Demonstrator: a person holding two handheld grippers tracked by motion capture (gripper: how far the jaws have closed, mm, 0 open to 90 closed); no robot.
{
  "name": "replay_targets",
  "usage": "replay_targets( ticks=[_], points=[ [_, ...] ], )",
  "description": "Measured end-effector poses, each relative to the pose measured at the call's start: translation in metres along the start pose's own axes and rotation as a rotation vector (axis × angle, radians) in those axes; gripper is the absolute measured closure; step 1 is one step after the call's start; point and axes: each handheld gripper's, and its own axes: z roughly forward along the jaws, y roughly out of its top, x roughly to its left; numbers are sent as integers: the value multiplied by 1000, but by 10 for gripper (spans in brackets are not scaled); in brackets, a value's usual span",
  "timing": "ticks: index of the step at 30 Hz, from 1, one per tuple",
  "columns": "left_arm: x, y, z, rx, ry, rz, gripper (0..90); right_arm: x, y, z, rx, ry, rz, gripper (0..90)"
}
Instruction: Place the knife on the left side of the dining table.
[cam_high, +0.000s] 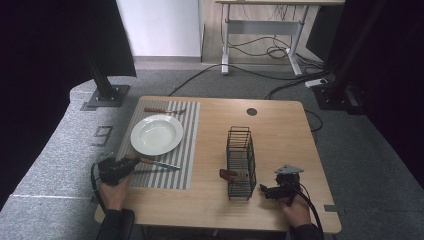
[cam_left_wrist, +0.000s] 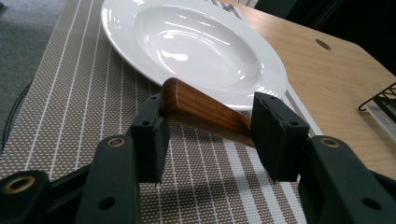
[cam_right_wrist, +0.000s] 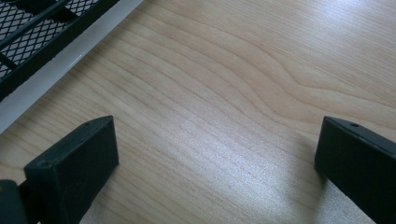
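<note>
The widest bare stretch of the surface (cam_high: 280, 125) lies along its far edge and down the right side, past the upright black wire rack (cam_high: 240, 162), which walls off the middle. On the left, the striped placemat (cam_high: 186, 150) is crowded: the white plate (cam_high: 156, 134) sits mid-mat, a knife (cam_high: 164, 110) lies just beyond it, and another wooden-handled knife (cam_high: 152, 162) lies close before it. A clear lane of bare wood runs between placemat and rack.

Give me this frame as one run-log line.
left gripper: open around knife handle, on placemat beside plate | right gripper: open, over bare table beside wire rack
</note>
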Motion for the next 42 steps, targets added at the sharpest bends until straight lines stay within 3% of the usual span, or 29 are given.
replay_targets(
  ticks=[18,21,24,35,42],
  points=[
    [22,-6,10,66,-37,-105,464,0,0,0,0,0,0,0],
    [25,-6,12,87,-27,-113,453,0,0,0,0,0,0,0],
    [25,-7,14,111,10,-98,446,0,0,0,0,0,0,0],
    [28,-9,17,161,39,-119,435,0,0,0,0,0,0,0],
    [26,-8,17,179,79,-92,445,0,0,0,0,0,0,0]
  ],
)
